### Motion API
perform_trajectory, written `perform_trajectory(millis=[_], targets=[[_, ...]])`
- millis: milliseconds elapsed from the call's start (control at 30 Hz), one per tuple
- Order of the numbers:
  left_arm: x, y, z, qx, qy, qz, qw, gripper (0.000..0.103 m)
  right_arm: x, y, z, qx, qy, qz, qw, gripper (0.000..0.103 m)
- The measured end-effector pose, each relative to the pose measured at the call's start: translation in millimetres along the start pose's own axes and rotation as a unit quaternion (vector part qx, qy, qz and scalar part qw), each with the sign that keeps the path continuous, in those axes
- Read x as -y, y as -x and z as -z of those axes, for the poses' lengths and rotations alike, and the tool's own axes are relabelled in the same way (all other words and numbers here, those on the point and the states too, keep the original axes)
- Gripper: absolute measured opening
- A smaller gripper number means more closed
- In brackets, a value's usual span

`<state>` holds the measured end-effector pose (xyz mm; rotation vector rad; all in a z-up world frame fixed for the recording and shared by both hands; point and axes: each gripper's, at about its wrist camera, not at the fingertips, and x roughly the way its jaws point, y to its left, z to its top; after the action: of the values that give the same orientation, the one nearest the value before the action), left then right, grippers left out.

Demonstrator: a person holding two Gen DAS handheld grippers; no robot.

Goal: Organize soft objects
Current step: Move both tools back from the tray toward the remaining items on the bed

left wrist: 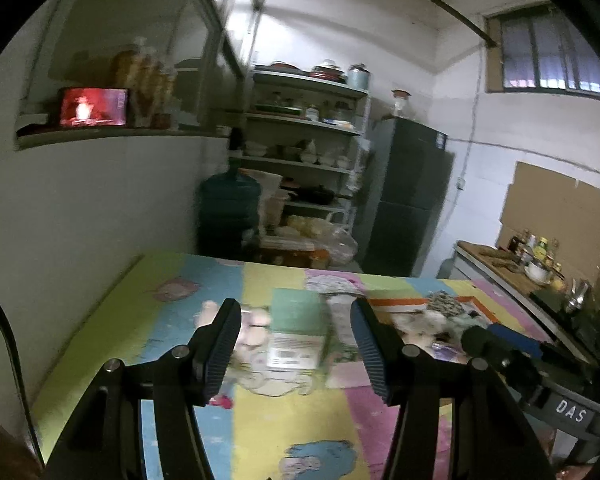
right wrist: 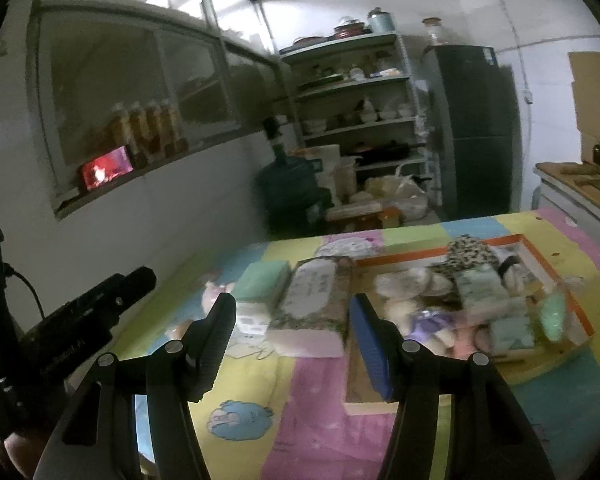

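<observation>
An orange-rimmed box (right wrist: pixel 540 256) on the colourful mat (right wrist: pixel 320 392) holds several soft toys and cloths, among them a leopard-print piece (right wrist: pixel 466 256) and a purple doll (right wrist: pixel 428 322). Left of it lie a floral tissue pack (right wrist: pixel 312 300) and a green pack (right wrist: pixel 260 280). In the left wrist view the green pack (left wrist: pixel 298 312) lies ahead between the fingers and the box (left wrist: pixel 452 308) is to the right. My left gripper (left wrist: pixel 296 344) is open and empty above the mat. My right gripper (right wrist: pixel 292 344) is open and empty, near the tissue pack.
A small pink plush (right wrist: pixel 216 292) lies on the mat at the left. Behind the table stand a water jug (right wrist: pixel 288 188), shelves with dishes (right wrist: pixel 356 92) and a dark fridge (right wrist: pixel 476 128). A counter with bottles (left wrist: pixel 532 256) is at the right.
</observation>
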<state>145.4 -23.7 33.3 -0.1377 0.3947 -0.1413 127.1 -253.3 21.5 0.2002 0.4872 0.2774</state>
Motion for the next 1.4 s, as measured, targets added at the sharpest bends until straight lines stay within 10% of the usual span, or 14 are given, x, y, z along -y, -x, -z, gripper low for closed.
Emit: perform_trajectory(millis=[767, 1400], targets=[[-143, 2, 26, -0.007, 0.076, -0.096, 0.9925, 0.057, -115, -149, 43, -0.150, 0.116, -0.156, 0.969, 0.067], [-172, -37, 37, -0.046, 0.087, -0.092, 0.9909, 0.057, -133, -253, 49, -0.239, 0.150, -0.141, 0.949, 0.074]])
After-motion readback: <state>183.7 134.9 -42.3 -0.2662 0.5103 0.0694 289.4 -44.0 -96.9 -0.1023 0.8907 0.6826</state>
